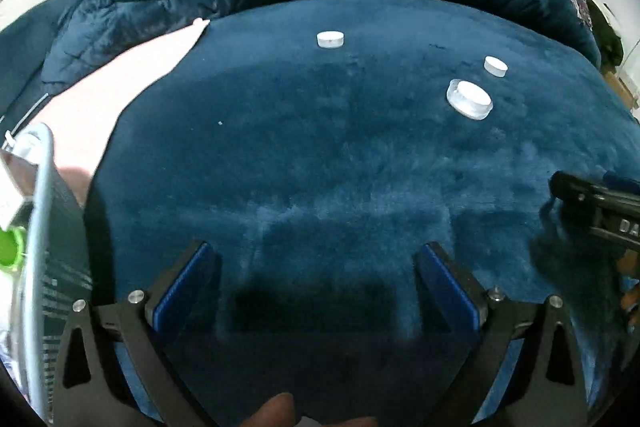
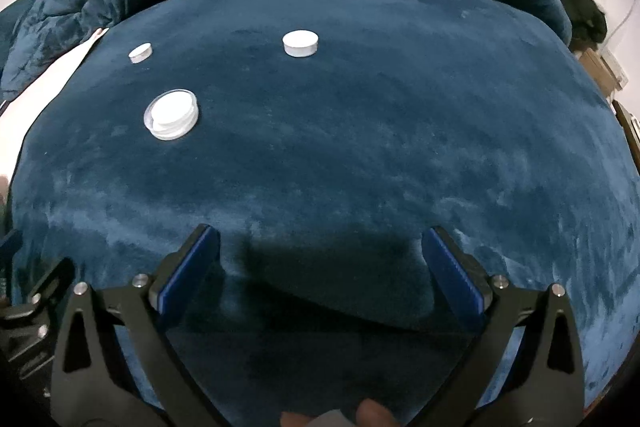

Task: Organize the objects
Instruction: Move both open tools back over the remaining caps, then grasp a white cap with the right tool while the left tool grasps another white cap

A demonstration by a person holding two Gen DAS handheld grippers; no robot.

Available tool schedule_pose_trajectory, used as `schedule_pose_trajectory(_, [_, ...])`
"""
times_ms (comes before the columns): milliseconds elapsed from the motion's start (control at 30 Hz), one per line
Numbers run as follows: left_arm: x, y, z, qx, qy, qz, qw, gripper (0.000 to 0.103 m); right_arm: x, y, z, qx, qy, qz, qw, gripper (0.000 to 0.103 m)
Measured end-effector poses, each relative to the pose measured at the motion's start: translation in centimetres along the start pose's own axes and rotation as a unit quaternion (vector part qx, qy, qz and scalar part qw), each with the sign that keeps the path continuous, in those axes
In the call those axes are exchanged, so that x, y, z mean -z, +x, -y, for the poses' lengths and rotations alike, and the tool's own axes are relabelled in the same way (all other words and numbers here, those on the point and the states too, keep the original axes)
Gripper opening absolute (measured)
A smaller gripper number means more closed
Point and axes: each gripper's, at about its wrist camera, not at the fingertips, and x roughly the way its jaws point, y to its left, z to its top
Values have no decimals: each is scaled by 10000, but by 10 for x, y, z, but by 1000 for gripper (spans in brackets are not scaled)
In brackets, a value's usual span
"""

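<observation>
Three white pieces on blue plush blanket (image 2: 360, 155): two small caps (image 2: 301, 43) (image 2: 141, 52), one clear-rimmed lid (image 2: 171, 114) nearer. Left tongs (image 1: 316, 283) and right tongs (image 2: 320, 267) both wide, empty. Pieces look light, rigid, slick; grip across rims.

A soft, fuzzy dark blue blanket (image 2: 360, 155) covers the bed. Three things lie on it, well apart: a small round white cap (image 2: 140, 52), a bigger round white cap (image 2: 300, 43), and a round clear plastic dish with a white lid (image 2: 171, 113)
</observation>
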Motion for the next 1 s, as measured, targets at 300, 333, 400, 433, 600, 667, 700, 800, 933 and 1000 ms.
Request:
schedule_pose_trajectory(300, [-12, 9, 2, -71, 16, -63, 10000, 102, -30, -9, 3, -412, 97, 278, 9987, 103])
schedule_pose_trajectory(333, [-17, 9, 2, -86, 22, -12, 10000, 102, -39, -7, 3, -445, 117, 315, 9984, 103])
schedule_pose_trajectory(400, [-31, 11, 1, -115, 11, 95, 9999, 102, -65, 3, 6, -560, 240, 332, 9976, 103])
schedule_pose_trajectory(433, [-41, 13, 0, -117, -24, 143, 9998, 102, -77, 9, 7, -604, 299, 334, 9972, 103])
schedule_pose_trajectory(600, [-88, 30, -10, -4, -254, 236, 9994, 102, -119, 50, 13, -740, 351, 226, 9964, 103])
schedule_pose_trajectory(667, [-107, 41, -13, -3, -305, 260, 9992, 102, -128, 67, 12, -849, 329, 102, 9958, 102])
schedule_pose_trajectory(700, [-116, 46, -14, 36, -333, 269, 9991, 102, -130, 73, 11, -897, 279, 66, 9956, 100])
schedule_pose_trajectory(800, [-142, 62, -17, 243, -415, 333, 9983, 102, -132, 89, 5, -787, -5, -115, 9968, 55])
schedule_pose_trajectory(933, [-173, 98, -13, 173, -348, 221, 9990, 96, -126, 81, 11, -832, -133, -2, 9964, 31])
schedule_pose_trajectory(1000, [-182, 116, -12, 102, -369, 124, 9992, 91, -126, 77, 15, -875, -138, 41, 9961, 31])
